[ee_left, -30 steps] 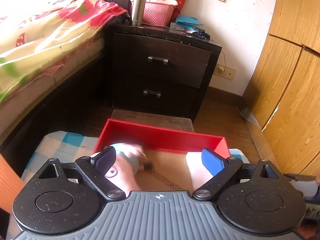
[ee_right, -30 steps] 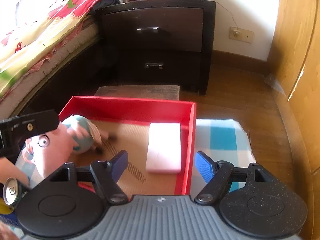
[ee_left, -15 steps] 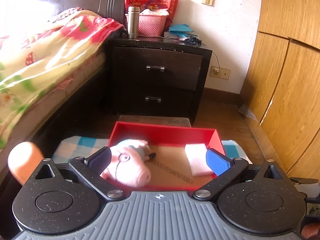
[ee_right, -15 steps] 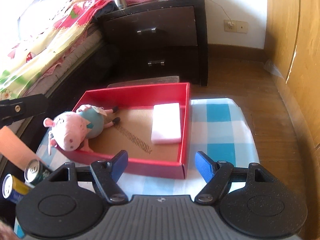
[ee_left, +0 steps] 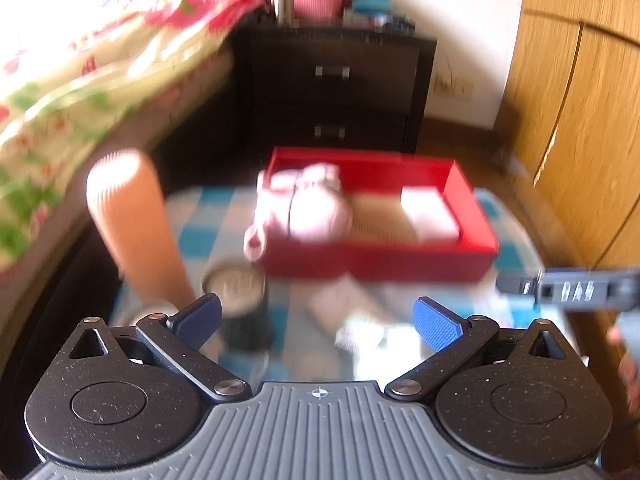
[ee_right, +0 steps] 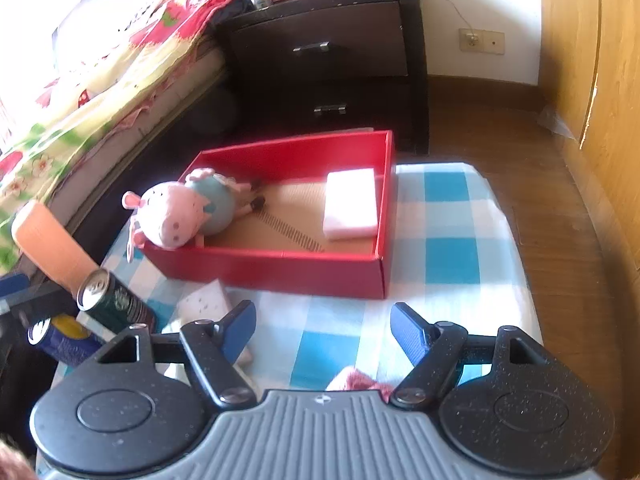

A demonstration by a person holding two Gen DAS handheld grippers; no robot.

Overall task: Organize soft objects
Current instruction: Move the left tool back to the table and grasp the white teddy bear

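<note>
While both grippers hang over the near edge of the checked cloth (ee_right: 452,256), neither holds anything: the left gripper (ee_left: 318,320) has its jaws spread wide with only blurred cloth showing between them, and the right gripper (ee_right: 322,330) stands part open over bare blue-and-white squares. Just under the right gripper, at the bottom middle of its view, a pink knitted bit (ee_right: 356,380) peeks out, and at lower left a pale speckled sponge (ee_right: 206,300) lies flat on the cloth, touching the front wall of the red box (ee_right: 280,270); these look like the soft things still to sort. Beside the sponge, a green can (ee_right: 112,300) and a blue can (ee_right: 60,338) lie tilted at the left edge, with an orange cylinder (ee_right: 48,240) behind them. Farther up, mid-frame, the pig plush (ee_right: 184,212) already rests in the box's left end, head over the rim, and a white foam block (ee_right: 352,204) lies at its right end. To do the next pick well, I would come down square over the sponge, close gently, and keep clear of the cans
</note>
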